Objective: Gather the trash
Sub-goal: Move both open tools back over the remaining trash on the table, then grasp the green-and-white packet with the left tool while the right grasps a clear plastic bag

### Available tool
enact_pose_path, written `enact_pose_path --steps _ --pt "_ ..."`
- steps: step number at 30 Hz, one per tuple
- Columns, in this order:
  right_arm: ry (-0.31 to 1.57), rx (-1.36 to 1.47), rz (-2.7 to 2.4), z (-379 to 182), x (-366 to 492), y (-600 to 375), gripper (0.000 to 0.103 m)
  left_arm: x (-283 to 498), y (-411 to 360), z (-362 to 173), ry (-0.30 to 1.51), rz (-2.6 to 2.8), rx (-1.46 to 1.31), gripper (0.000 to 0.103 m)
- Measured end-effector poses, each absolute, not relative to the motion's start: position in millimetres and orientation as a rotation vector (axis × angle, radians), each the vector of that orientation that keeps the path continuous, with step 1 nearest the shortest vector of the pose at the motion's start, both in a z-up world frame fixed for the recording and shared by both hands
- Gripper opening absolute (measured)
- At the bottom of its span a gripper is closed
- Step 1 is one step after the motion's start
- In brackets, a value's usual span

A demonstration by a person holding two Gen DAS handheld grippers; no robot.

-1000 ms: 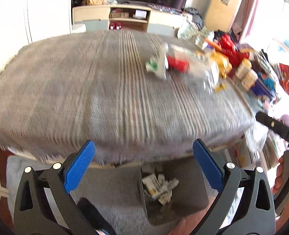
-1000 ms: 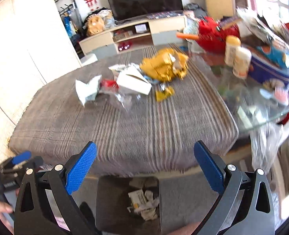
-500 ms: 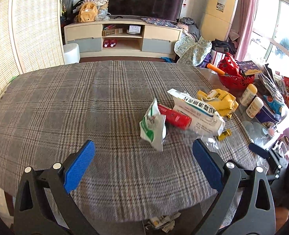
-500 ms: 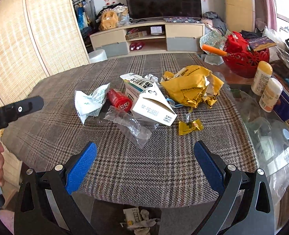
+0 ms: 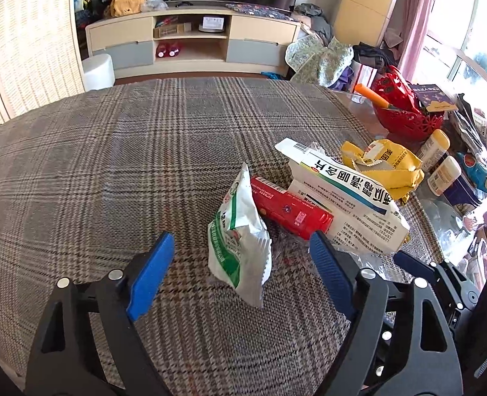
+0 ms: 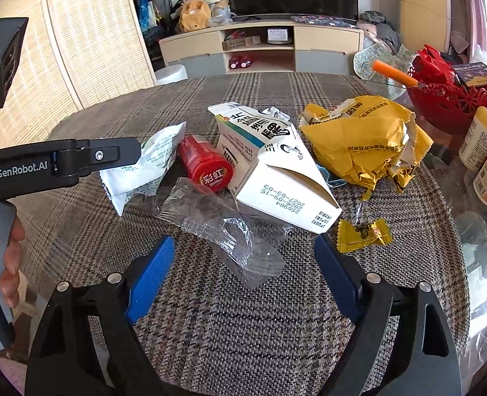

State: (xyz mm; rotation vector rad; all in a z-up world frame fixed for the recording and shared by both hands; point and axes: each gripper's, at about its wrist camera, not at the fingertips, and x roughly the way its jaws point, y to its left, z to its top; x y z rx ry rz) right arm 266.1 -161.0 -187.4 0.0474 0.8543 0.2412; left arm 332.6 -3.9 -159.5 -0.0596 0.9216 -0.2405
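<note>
Trash lies on the plaid tablecloth (image 5: pixel 111 171). A white-and-green packet (image 5: pixel 240 241) stands between the open jaws of my left gripper (image 5: pixel 241 247), which is empty. Behind the packet lie a red Skittles tube (image 5: pixel 289 208), a white carton (image 5: pixel 349 204) and a crumpled yellow bag (image 5: pixel 385 165). My right gripper (image 6: pixel 243 250) is open and empty, with a clear plastic wrapper (image 6: pixel 230 231) between its jaws. In the right wrist view the carton (image 6: pixel 283 178), tube (image 6: pixel 207 165), yellow bag (image 6: pixel 362 142), white packet (image 6: pixel 144 168) and a small yellow candy wrapper (image 6: pixel 362 231) show.
A red basket (image 5: pixel 405 112) with an orange-handled tool and two white bottles (image 6: pixel 481 151) stand on the glass at the right. A TV cabinet (image 5: pixel 190 43) is behind the table. My left gripper's arm (image 6: pixel 55 161) crosses the right wrist view at left.
Both grippers rose from below the table edge, where a bin with trash showed, and moved forward over the table to the trash pile. Both stayed open.
</note>
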Motion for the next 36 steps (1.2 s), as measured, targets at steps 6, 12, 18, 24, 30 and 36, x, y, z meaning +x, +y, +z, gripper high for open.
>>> enact_pose_path --steps 6,12,18,24,30,36 --pt "0.867 0.049 0.281 -192 268 -157 0.041 342 -6 -170 0.947 -0.297 -0.063 0.041" --pt "0.870 0.024 0.322 -186 254 -149 0.024 332 -6 -162 0.935 -0.301 -0.038 0.018" --pt "0.855 0.039 0.353 -170 231 -149 0.022 309 -2 -140 0.882 -0.280 -0.011 0.014" --pt "0.817 0.044 0.307 -147 204 -160 0.021 273 5 -112 0.827 -0.253 -0.005 0.013" --pt "0.768 0.071 0.285 -121 178 -183 0.021 223 4 -91 0.794 -0.274 0.001 0.013" --pt "0.733 0.066 0.249 -103 138 -199 0.021 173 -3 -82 0.775 -0.288 -0.001 0.013"
